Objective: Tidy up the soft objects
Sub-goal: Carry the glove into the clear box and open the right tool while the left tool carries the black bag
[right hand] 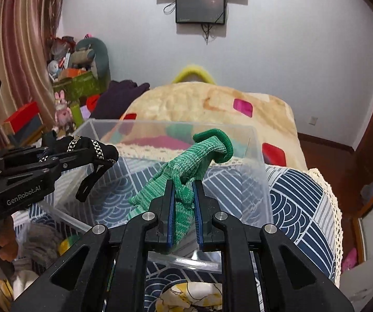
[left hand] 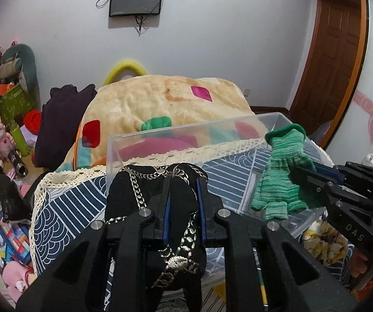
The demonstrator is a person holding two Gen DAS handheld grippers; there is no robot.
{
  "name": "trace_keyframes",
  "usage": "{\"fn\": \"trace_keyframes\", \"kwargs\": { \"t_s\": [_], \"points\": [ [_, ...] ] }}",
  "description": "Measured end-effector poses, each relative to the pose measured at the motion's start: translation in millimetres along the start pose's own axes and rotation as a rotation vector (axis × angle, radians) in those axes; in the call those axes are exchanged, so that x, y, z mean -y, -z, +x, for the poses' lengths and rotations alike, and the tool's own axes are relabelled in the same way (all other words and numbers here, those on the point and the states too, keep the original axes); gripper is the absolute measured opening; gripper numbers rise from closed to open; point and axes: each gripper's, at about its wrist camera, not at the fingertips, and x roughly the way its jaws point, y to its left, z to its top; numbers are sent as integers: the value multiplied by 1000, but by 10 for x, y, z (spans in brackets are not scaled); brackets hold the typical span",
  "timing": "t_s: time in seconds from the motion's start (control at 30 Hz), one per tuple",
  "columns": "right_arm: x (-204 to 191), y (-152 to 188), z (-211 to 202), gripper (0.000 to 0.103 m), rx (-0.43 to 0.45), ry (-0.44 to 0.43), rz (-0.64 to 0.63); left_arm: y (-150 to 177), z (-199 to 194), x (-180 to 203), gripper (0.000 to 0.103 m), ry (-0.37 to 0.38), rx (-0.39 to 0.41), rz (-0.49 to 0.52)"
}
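Observation:
My left gripper (left hand: 183, 182) is shut on a black cloth with a gold chain print (left hand: 144, 195) and holds it over the near left edge of a clear plastic bin (left hand: 160, 134). My right gripper (right hand: 183, 184) is shut on a green knit glove (right hand: 199, 153) and holds it above the bin (right hand: 260, 182), cuff pointing up. The glove also shows in the left wrist view (left hand: 282, 171), at the right, held by the right gripper (left hand: 306, 171). The left gripper (right hand: 92, 161) with the black cloth (right hand: 87, 144) shows at the left of the right wrist view.
The bin sits on a blue and white patterned cloth with a lace edge (right hand: 303, 208) on a bed. A beige blanket with coloured patches (left hand: 160, 101) lies behind it. Cluttered toys and boxes (left hand: 6, 98) stand at the left. Soft items (right hand: 40, 241) lie at the lower left.

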Motion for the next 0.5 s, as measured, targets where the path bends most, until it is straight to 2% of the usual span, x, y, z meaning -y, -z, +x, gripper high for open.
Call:
{"fn": "trace_keyframes", "kwargs": {
  "t_s": [0.2,0.27,0.3,0.5],
  "points": [
    [-23,21,4,14,-17,-3,-13,39,-67,94,36,-15,17,44],
    [-16,28,-6,15,-18,1,-14,42,-112,114,46,-18,29,56],
    [-18,26,-16,16,-17,3,-14,46,-139,128,48,-19,37,61],
    [-47,47,-206,37,23,9,-39,67,-370,161,62,-17,80,73]
  ]
}}
